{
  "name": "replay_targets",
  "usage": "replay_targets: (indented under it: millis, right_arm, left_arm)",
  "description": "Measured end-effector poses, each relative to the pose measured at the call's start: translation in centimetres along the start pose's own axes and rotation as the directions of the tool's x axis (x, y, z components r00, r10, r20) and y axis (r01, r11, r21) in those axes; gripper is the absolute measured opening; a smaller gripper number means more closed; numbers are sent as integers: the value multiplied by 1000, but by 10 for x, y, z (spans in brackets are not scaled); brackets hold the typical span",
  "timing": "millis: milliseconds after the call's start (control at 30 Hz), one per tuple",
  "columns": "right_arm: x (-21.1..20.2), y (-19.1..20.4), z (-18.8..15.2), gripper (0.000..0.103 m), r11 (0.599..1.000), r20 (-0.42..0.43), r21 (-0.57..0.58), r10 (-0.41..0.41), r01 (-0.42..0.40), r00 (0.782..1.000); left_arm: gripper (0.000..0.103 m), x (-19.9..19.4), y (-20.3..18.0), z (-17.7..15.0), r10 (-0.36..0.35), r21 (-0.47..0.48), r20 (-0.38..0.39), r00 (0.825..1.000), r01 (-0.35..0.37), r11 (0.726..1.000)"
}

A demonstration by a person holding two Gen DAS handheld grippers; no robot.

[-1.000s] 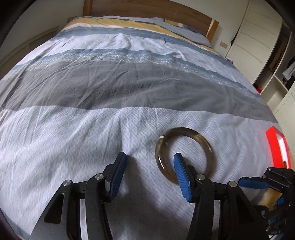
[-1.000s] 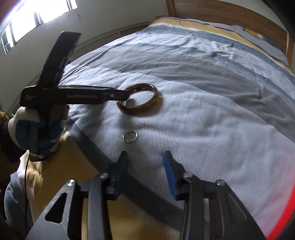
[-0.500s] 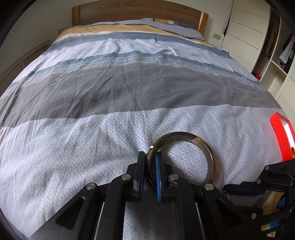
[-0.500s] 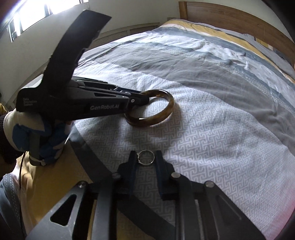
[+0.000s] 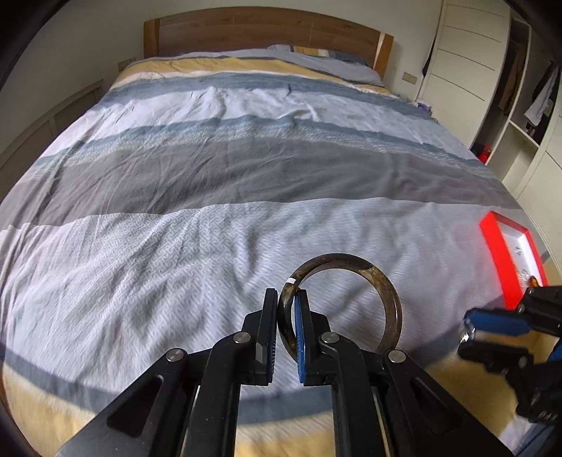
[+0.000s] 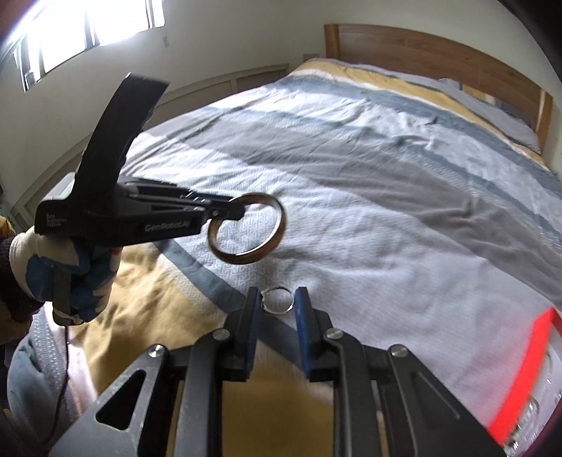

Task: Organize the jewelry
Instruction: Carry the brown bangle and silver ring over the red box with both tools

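My left gripper (image 5: 285,302) is shut on the rim of a brown translucent bangle (image 5: 393,309) and holds it above the bedspread. The right wrist view shows the same bangle (image 6: 270,246) hanging from the left gripper (image 6: 232,211). My right gripper (image 6: 277,302) is shut on a small silver ring (image 6: 278,300), lifted off the bed. It shows at the right edge of the left wrist view (image 5: 467,334). A red jewelry box (image 5: 498,253) with a white inside lies at the right; its edge also shows in the right wrist view (image 6: 527,369).
The bed has a striped grey, blue and yellow cover (image 5: 246,175) and a wooden headboard (image 5: 263,31). White wardrobes (image 5: 463,52) stand to the right. A window (image 6: 70,28) is on the left wall. A gloved hand (image 6: 52,267) holds the left gripper.
Both grippers, shut half a second ago, have lifted: the bangle and the ring are now off the bedspread. One second ago both grippers were open over them.
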State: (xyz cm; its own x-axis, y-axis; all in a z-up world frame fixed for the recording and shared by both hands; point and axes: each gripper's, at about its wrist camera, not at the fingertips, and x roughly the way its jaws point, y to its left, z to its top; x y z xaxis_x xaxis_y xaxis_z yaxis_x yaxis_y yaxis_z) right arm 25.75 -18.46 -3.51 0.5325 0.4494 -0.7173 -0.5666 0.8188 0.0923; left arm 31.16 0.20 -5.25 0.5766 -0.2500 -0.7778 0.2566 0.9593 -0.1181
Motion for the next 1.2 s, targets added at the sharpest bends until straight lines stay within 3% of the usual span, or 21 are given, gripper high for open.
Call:
replay_targets:
  millis: [367,600,933,1200]
  right_arm:
    - [-100,-22,-31,18,994,82,49,-105,101,991]
    - [-152,-64,-67,18,976,98,117,-196,184,976]
    - [-188,-174,-127,18,921,15,237,-323,310,946]
    - [-170,-247,-147,18,898,-35,292,-335,330,942]
  left_arm:
    - [9,-53,-73,-7,-26,75,38,999,23,997]
    - [9,-61,-140,-1,-82,146,47,996,74,986]
    - [9,-9,-273,8,-198,280,-40,979,201,939]
    - [9,39,-348,6,-187,396,-109,976,215,892]
